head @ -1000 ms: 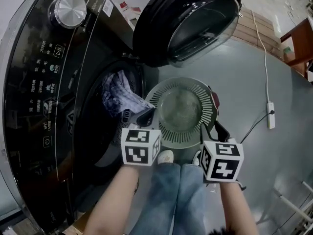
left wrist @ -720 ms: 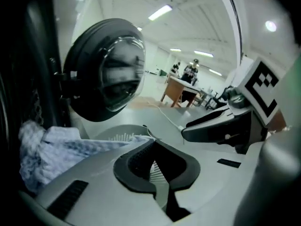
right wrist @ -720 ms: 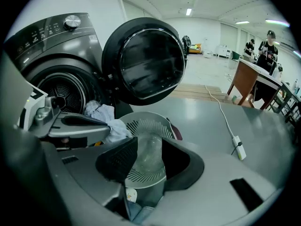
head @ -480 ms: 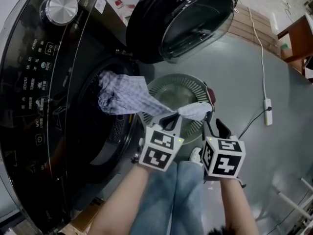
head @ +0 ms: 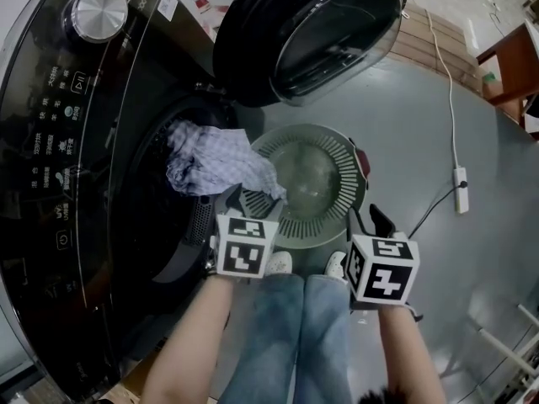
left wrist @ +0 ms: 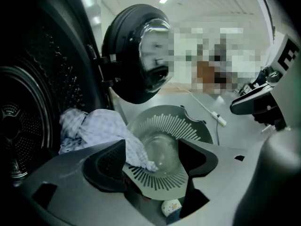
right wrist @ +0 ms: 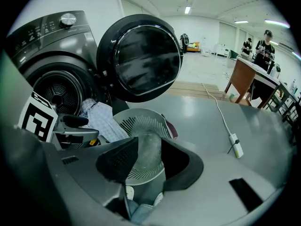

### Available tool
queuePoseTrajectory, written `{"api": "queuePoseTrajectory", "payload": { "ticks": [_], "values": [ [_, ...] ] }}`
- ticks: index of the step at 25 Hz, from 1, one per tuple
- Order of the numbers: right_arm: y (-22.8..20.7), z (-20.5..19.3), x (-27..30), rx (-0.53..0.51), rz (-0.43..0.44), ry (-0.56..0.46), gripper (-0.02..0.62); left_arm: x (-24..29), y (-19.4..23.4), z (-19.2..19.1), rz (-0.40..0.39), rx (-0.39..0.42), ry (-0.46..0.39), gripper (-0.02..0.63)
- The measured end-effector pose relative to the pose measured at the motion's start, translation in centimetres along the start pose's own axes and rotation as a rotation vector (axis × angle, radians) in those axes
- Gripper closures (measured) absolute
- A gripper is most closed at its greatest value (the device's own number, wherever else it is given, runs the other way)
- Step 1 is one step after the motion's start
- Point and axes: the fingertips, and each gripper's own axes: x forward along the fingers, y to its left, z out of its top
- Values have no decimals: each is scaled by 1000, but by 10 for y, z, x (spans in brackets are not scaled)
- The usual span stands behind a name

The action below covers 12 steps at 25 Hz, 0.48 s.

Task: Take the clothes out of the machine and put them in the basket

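Observation:
A blue-and-white checked cloth (head: 215,162) hangs out of the washing machine's drum opening (head: 168,221), and its end lies over the left rim of the round grey-green basket (head: 335,146) on the floor. My left gripper (head: 242,202) hovers at the basket's near-left edge. Its jaws have just been opening and stand open. In the left gripper view the cloth's corner (left wrist: 141,157) hangs loose between the jaws of the left gripper (left wrist: 151,149), unpinched, over the basket (left wrist: 174,124). My right gripper (head: 368,221) waits open and empty at the basket's near-right; the right gripper (right wrist: 149,147) frames the basket (right wrist: 146,124).
The machine's round door (head: 312,32) stands swung open above the basket. A power strip (head: 459,200) and its cable lie on the grey floor to the right. A wooden table (head: 514,74) is at the far right. The person's jeans and shoes (head: 286,263) are just below the basket.
Half a second ago the left gripper held the cloth stretched across the basket. It has since let go; the cloth's end has dropped onto the basket's left rim, and the gripper has drawn back left.

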Motion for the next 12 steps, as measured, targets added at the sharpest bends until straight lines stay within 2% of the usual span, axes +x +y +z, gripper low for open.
{"api": "queuePoseTrajectory", "payload": {
  "ticks": [7,9,12],
  "values": [
    [11,-2,9,-27,14,17,445,-3,75,-24,232,-15,52,256],
    [16,-3,13,-38,22,23,445,0,91,-32,273,-15,78,253],
    [23,-6,23,-56,33,30,446,13,107,-37,294,-11,109,252]
  ]
}}
